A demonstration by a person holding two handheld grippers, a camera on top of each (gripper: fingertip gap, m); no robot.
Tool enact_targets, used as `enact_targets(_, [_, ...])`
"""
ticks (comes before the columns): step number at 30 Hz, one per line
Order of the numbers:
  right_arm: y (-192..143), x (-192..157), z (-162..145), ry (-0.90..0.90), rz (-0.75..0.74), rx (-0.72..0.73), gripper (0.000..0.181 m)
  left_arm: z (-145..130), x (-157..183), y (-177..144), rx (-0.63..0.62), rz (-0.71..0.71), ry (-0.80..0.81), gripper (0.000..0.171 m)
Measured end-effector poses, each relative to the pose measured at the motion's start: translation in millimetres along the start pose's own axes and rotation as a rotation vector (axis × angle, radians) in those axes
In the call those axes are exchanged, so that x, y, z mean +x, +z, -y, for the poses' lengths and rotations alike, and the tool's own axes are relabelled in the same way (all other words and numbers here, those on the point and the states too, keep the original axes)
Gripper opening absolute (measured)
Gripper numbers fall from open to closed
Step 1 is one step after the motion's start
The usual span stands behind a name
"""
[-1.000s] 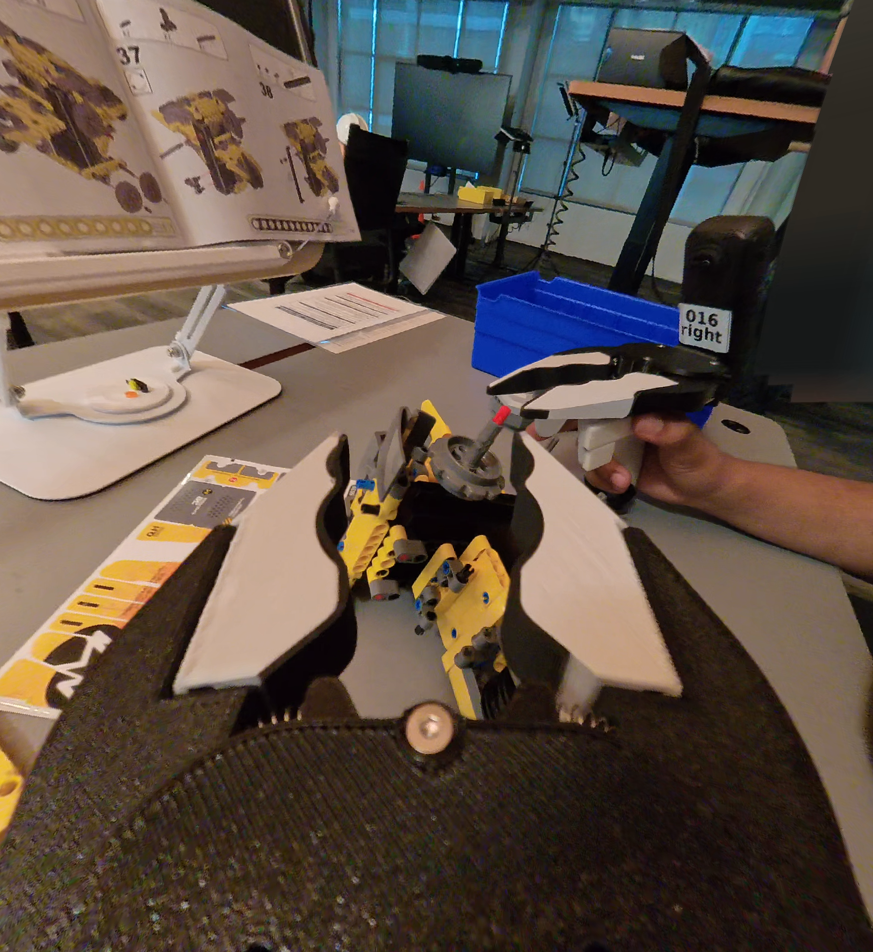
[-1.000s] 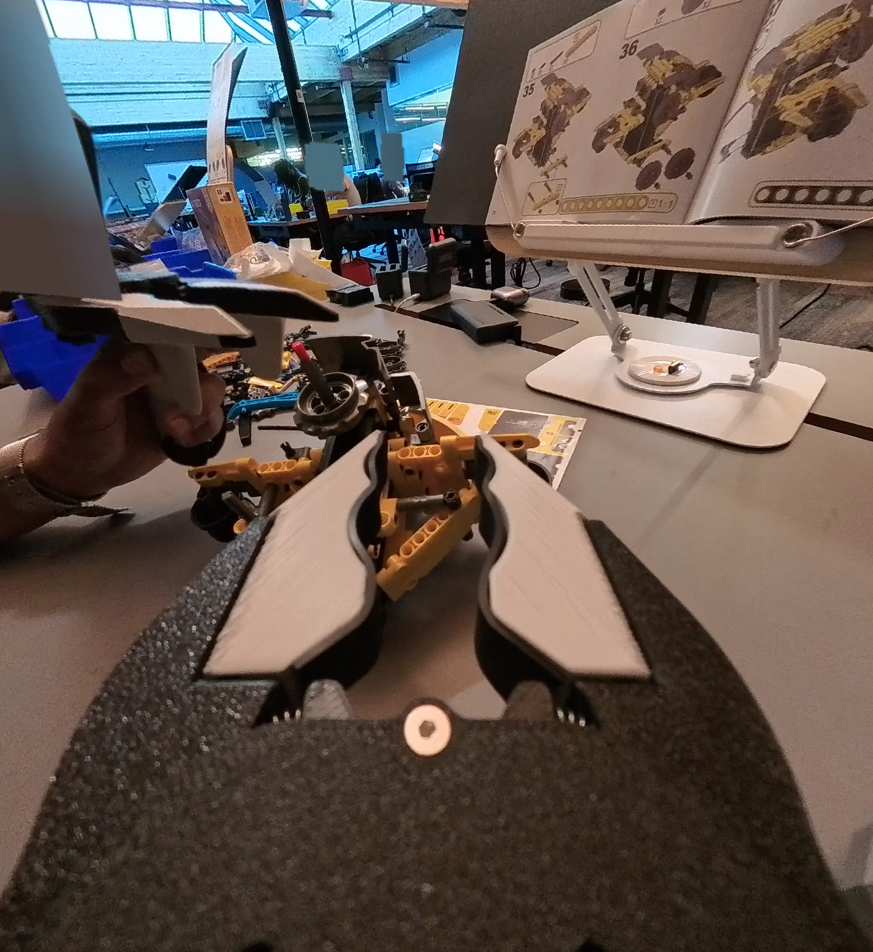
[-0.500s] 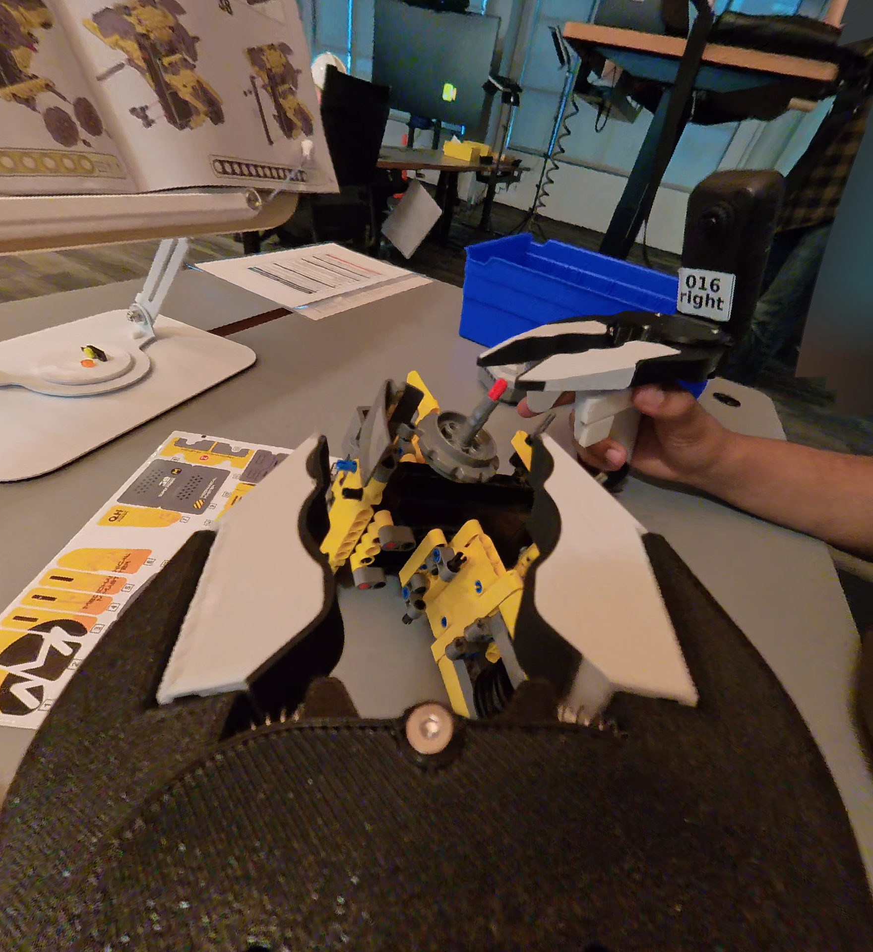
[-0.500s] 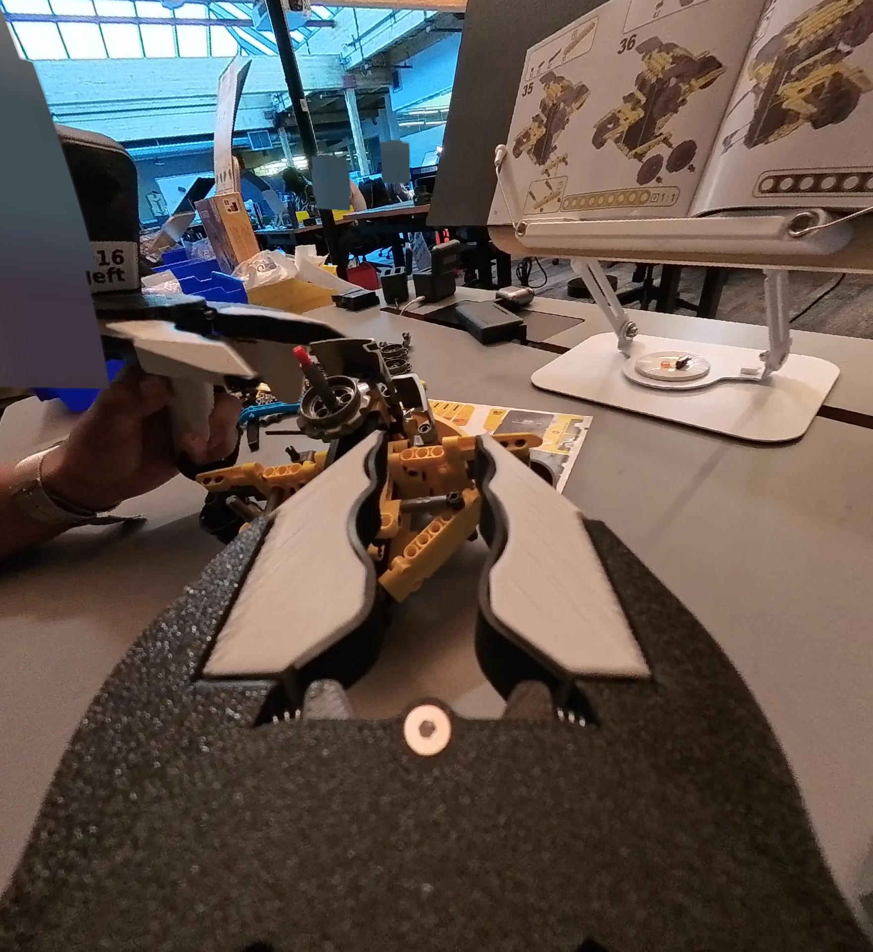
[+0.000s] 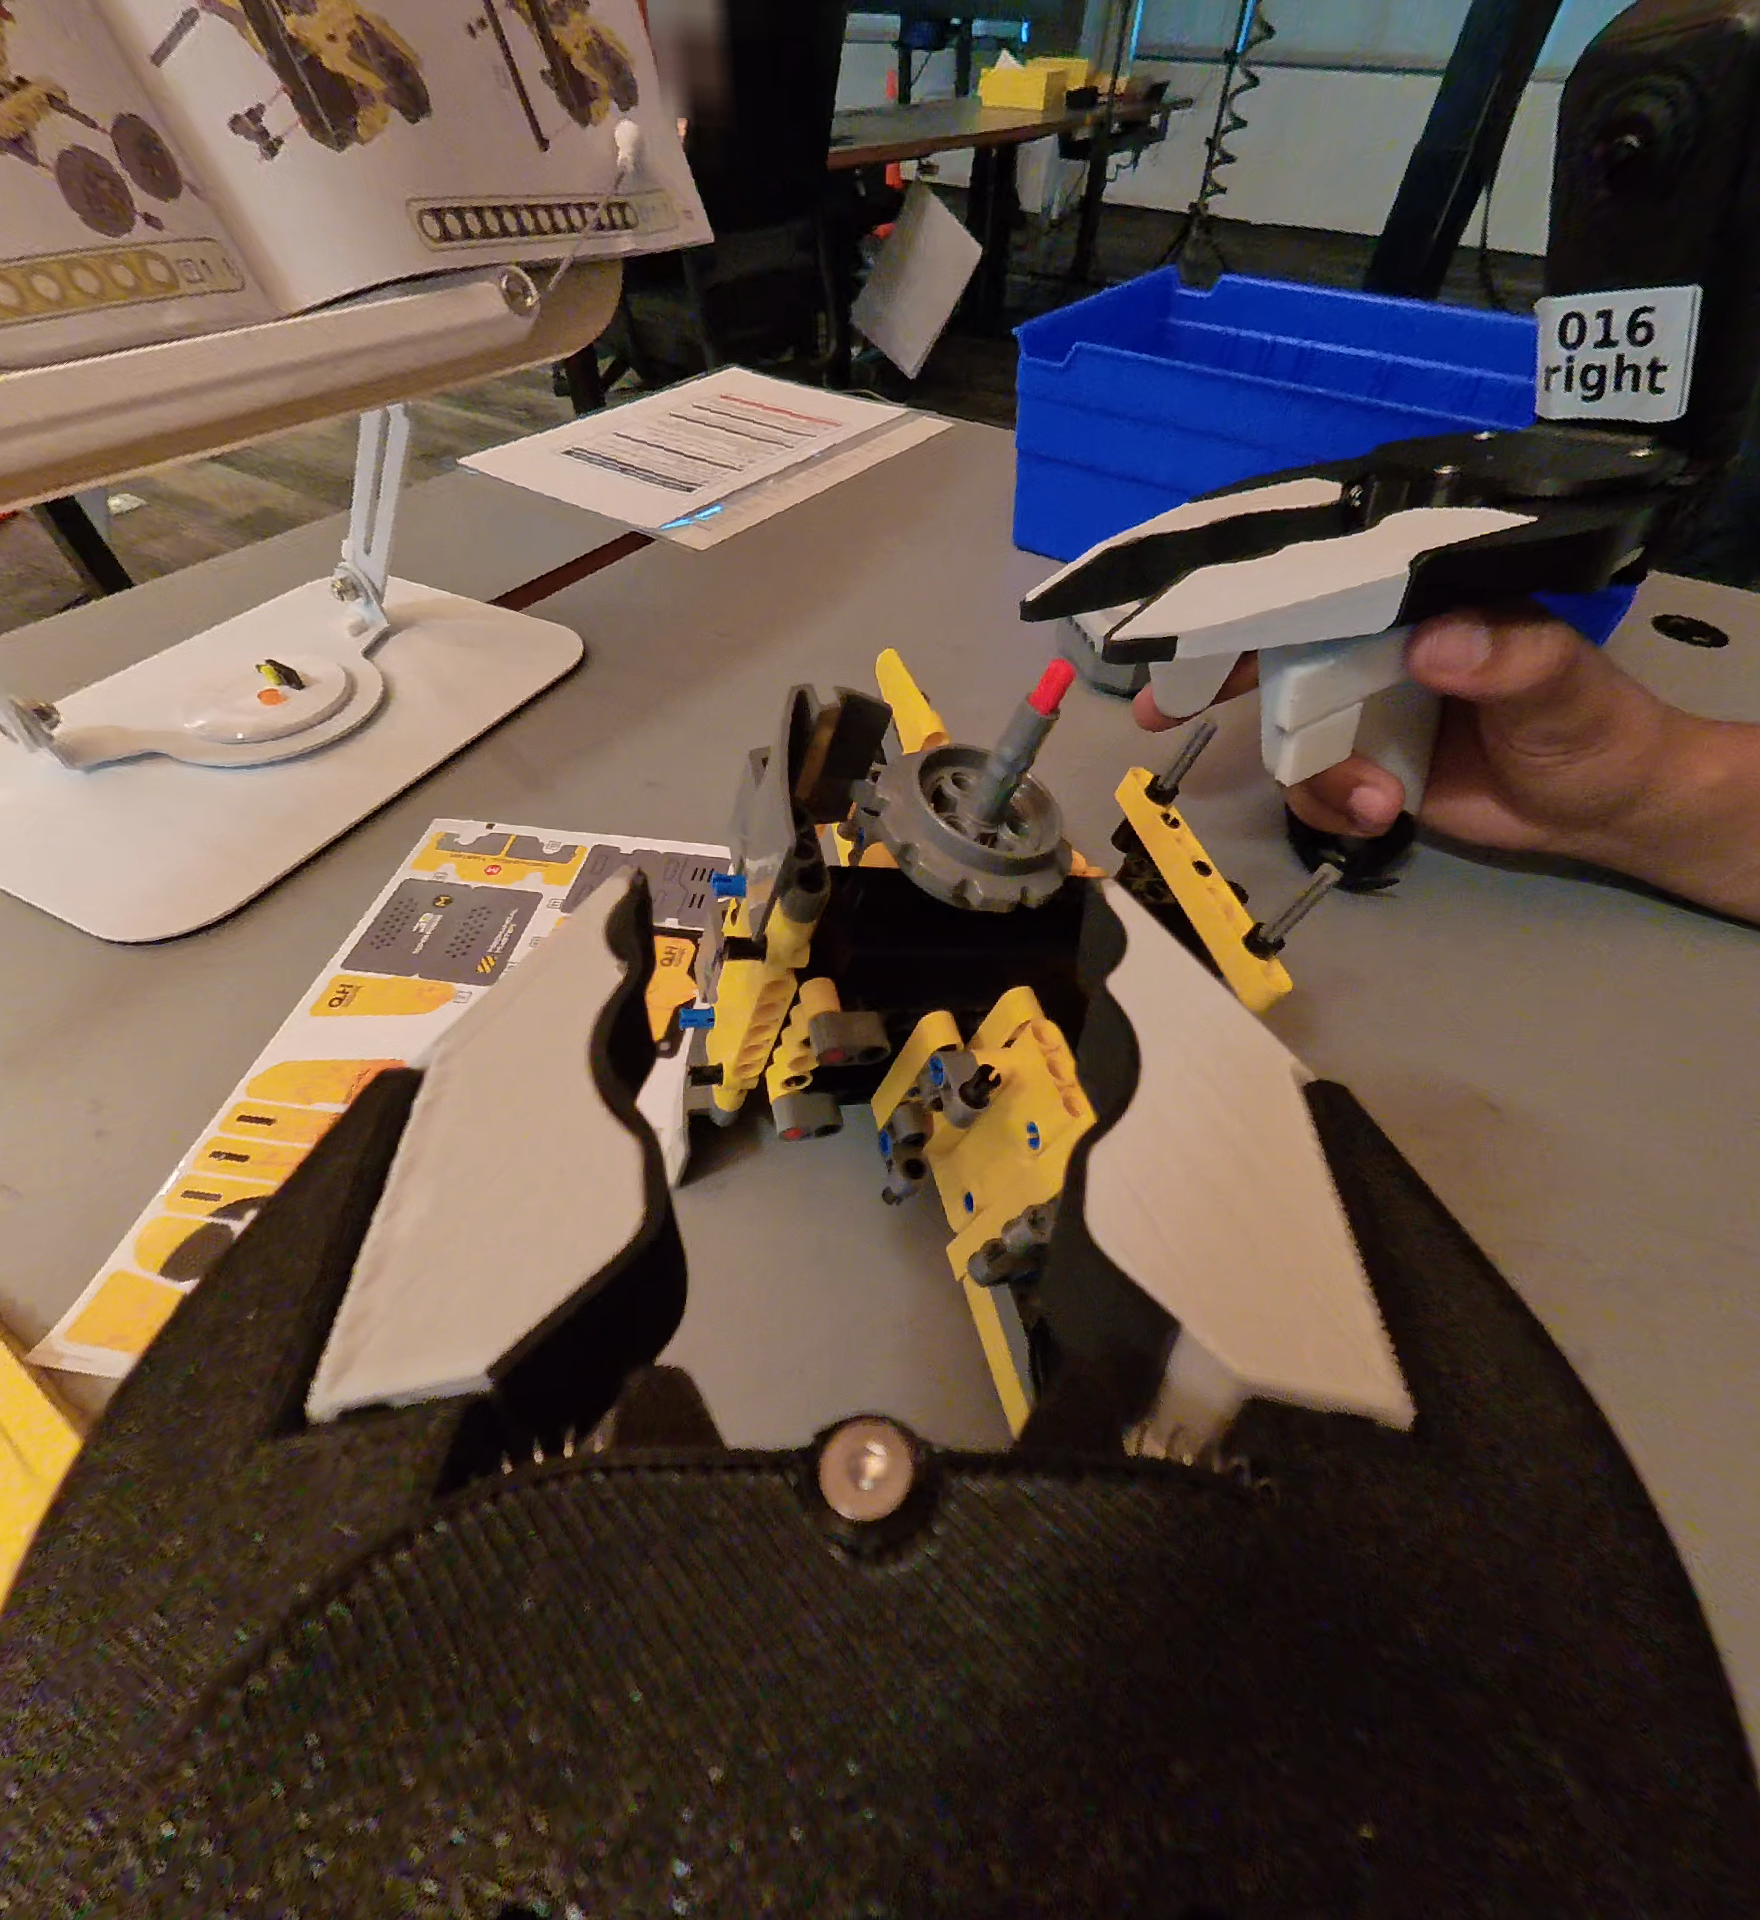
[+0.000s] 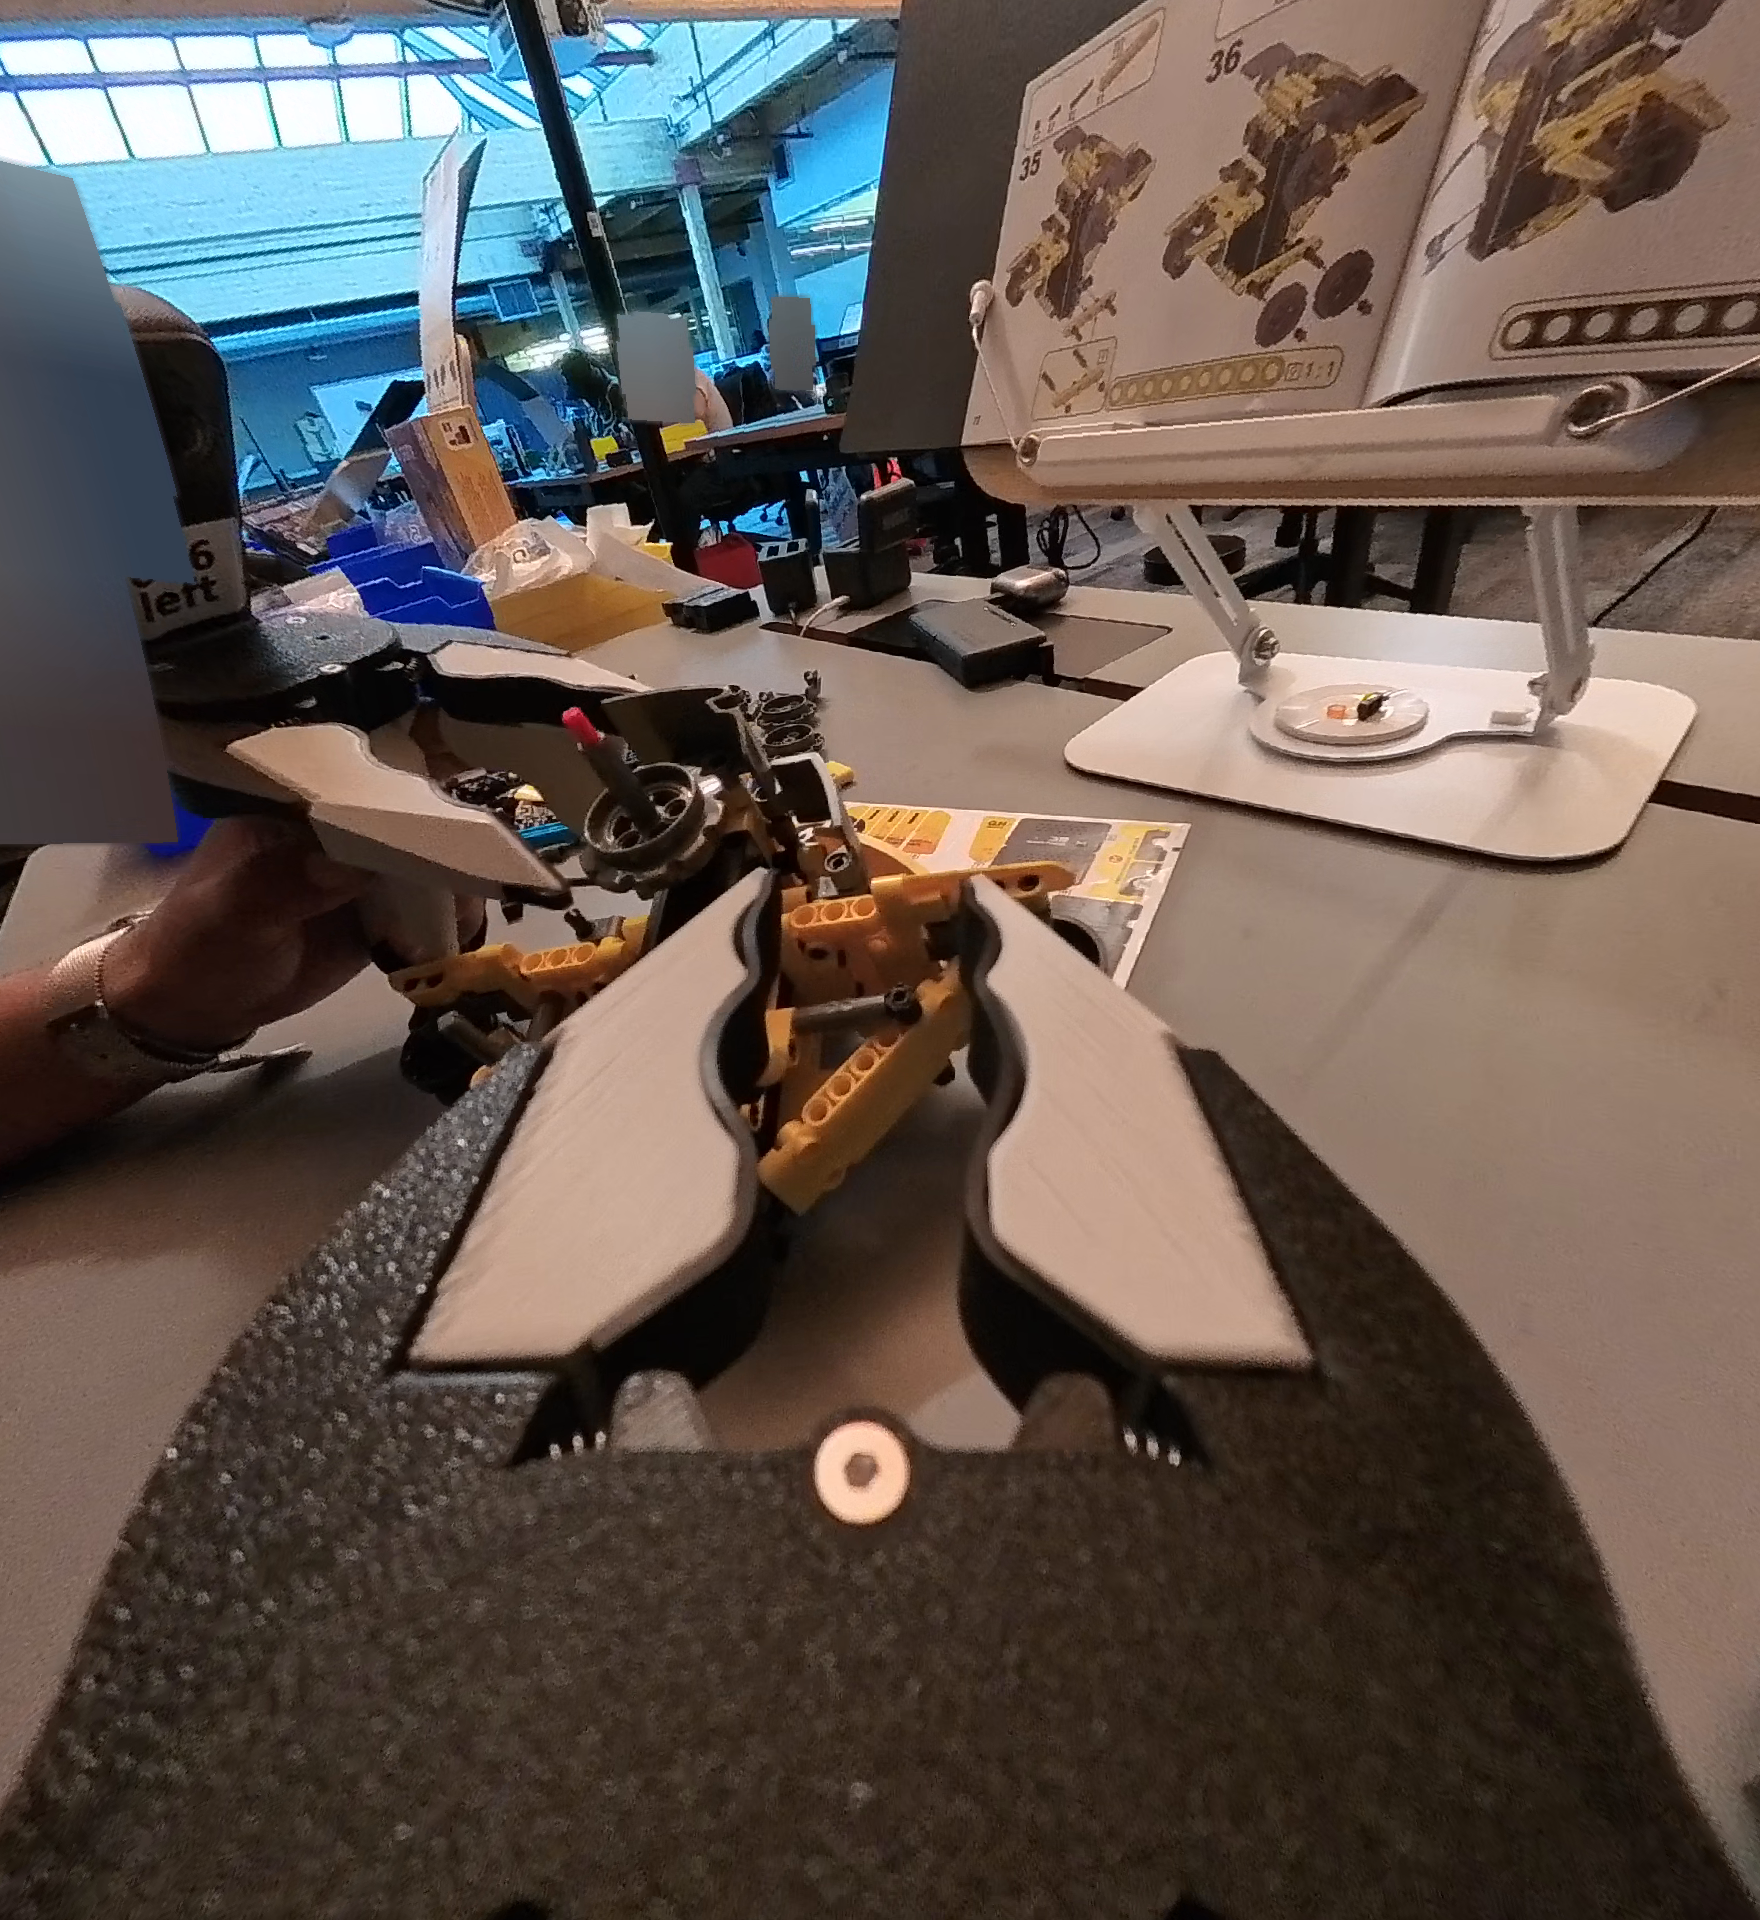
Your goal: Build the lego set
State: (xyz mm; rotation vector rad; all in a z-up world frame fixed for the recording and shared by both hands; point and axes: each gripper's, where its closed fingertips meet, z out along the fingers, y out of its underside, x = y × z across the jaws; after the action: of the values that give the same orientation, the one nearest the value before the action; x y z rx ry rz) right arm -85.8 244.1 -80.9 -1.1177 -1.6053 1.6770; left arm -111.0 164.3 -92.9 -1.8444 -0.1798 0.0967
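Dropping closer to the bench (image 5: 1478, 1091) since a second ago, my left fingers (image 5: 871, 914) stand wide around the yellow brick model (image 5: 969, 1081), my right fingers (image 6: 871, 904) spread about its beams, grey wheel (image 5: 975, 826) with its red-tipped axle (image 5: 1027, 727) at twelve o'clock, sticker sheet (image 5: 356, 1039) at nine.

Writing shows on a white label (image 5: 1611, 353), the open instruction booklet (image 6: 1375, 177), a yellow sticker sheet (image 5: 388, 997) and a printed paper sheet (image 5: 710, 447).
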Motion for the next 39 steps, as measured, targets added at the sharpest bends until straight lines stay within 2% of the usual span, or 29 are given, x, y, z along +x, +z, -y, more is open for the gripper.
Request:
enact_targets(25, [0, 1, -1, 0.023, 0.005, -0.003, 0.033, -11, 1, 6, -0.052, 0.004, 0.011, 0.079])
enact_targets(39, [0, 0, -2, 0.027, 0.01, -0.008, 0.034, -19, -14, 6, -0.084, 0.056, -0.025, 0.078])
